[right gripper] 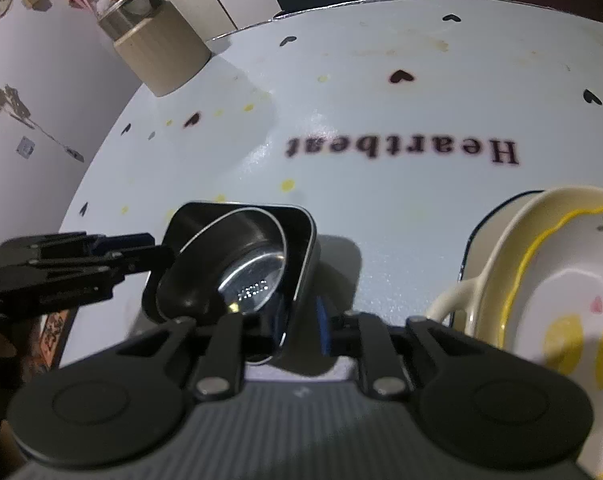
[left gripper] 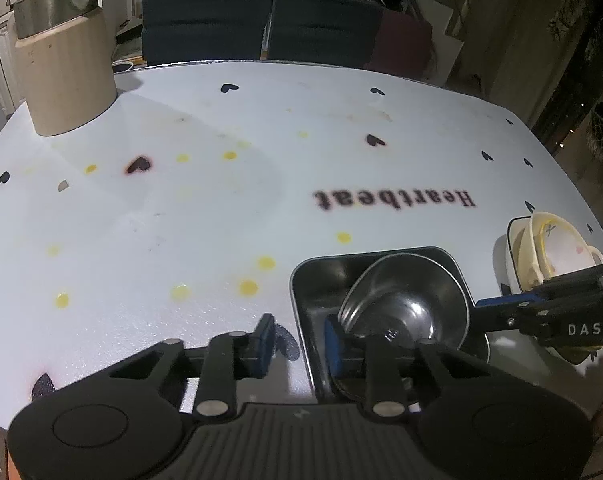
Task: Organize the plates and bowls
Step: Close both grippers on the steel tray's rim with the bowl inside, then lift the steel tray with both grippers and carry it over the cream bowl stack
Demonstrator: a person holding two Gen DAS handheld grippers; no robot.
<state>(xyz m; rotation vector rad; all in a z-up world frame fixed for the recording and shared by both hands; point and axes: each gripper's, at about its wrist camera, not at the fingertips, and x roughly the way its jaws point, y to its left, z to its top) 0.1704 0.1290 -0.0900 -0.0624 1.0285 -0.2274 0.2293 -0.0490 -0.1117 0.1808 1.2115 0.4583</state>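
A square steel tray [left gripper: 381, 259] [right gripper: 310, 236] stands at the near side of the table, and a round steel bowl [left gripper: 405, 304] [right gripper: 253, 280] leans tilted inside it. My left gripper [left gripper: 299, 340] [right gripper: 157, 249] straddles the tray's left wall: one blue pad [left gripper: 266, 336] is outside, the other inside, and a gap shows at the wall. My right gripper [right gripper: 297, 330] [left gripper: 477, 312] straddles the right wall the same way, with its inner finger lost in shadow. Right of the tray sits a stack of ceramic dishes [left gripper: 549, 248] [right gripper: 561, 288], topped by a yellow-rimmed plate.
The white tablecloth [left gripper: 393, 200] is printed with hearts, dots and the word "Heartbeat". A beige ribbed canister [left gripper: 65, 80] with a steel pot on top stands at the far left corner. Dark chairs [left gripper: 205, 24] line the table's far edge.
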